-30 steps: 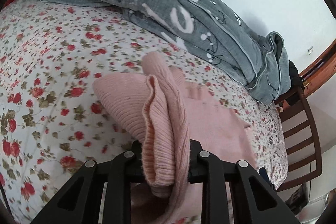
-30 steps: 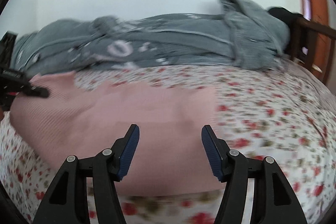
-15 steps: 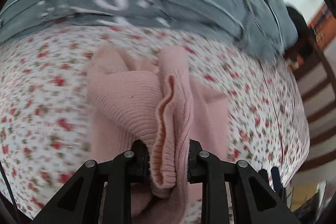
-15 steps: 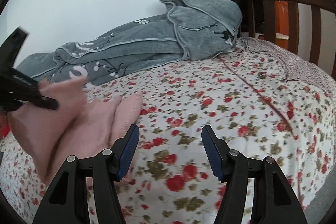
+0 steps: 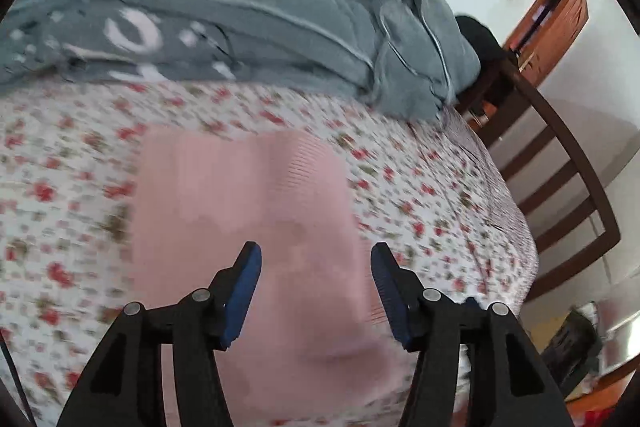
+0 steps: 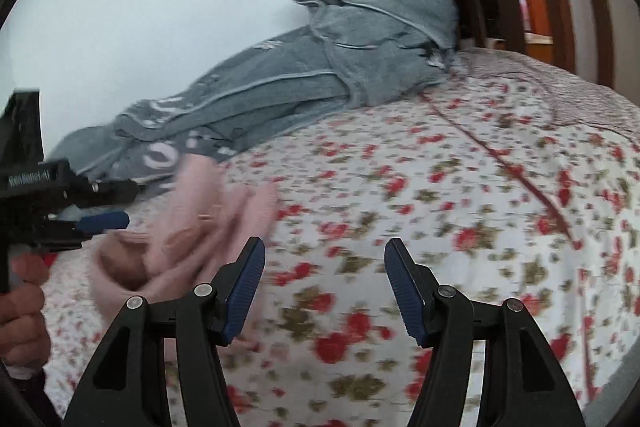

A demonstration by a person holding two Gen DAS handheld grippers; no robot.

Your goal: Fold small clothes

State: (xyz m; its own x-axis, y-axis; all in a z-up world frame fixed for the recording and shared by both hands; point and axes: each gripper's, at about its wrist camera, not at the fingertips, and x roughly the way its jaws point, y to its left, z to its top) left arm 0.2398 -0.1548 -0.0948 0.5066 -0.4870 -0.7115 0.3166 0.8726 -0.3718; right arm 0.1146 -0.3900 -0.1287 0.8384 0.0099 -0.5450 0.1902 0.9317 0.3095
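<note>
A pink ribbed knit garment [image 5: 244,211] lies on the flowered bedsheet [image 5: 60,187], blurred by motion. My left gripper [image 5: 316,287] is open and empty just above its near part. In the right wrist view the garment [image 6: 192,227] lies bunched at the left, and the left gripper [image 6: 100,207] shows there, open, held by a hand beside it. My right gripper [image 6: 324,287] is open and empty over bare sheet, to the right of the garment.
A grey blanket [image 5: 248,23] with white print is piled along the wall at the back of the bed. A dark wooden bed frame [image 5: 568,171] stands at the right end, with a brown door [image 5: 556,7] behind it.
My left gripper has opened and let go of the pink garment, which now lies on the sheet. The right gripper has stayed open and shifted slightly.
</note>
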